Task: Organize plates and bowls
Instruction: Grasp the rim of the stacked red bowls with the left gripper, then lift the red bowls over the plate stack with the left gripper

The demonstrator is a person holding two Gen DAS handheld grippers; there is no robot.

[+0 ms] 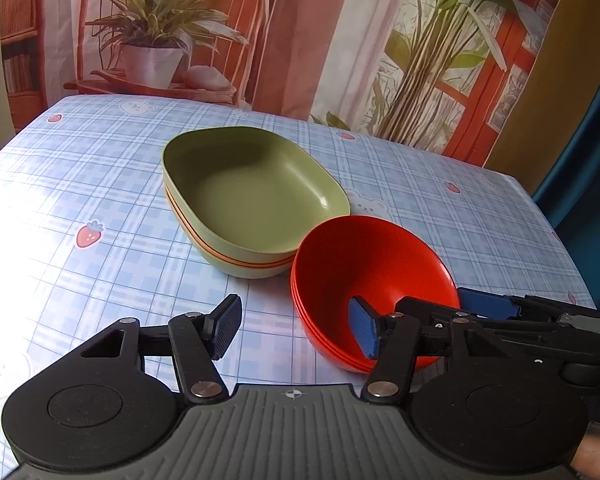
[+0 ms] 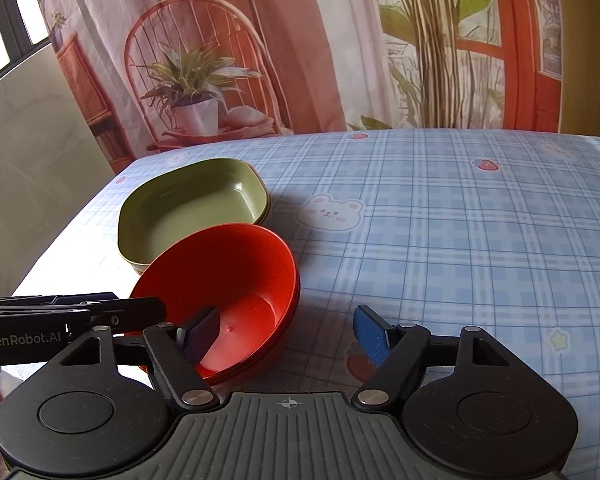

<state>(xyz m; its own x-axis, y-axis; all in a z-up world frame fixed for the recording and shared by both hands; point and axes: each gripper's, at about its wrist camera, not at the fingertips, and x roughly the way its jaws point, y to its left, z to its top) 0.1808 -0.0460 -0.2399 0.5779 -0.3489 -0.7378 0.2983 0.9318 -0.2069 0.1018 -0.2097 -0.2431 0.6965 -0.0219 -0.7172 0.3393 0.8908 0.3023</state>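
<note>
A stack of red bowls point(image 1: 364, 268) sits on the checked tablecloth, right beside a stack of green rectangular plates point(image 1: 252, 196). My left gripper point(image 1: 296, 328) is open, its jaws straddling the near left rim of the red stack, blue pad inside the bowl. In the right wrist view the red bowls point(image 2: 228, 280) are low left and the green plates point(image 2: 192, 208) behind them. My right gripper point(image 2: 288, 336) is open, its jaws straddling the near right rim, black pad inside the bowl. The right gripper also shows at the right of the left wrist view point(image 1: 500, 308).
The table point(image 2: 440, 220) has a blue checked cloth with bears and strawberries. A printed backdrop of a chair and plants hangs behind the far edge. The table's edges fall away at the left and right.
</note>
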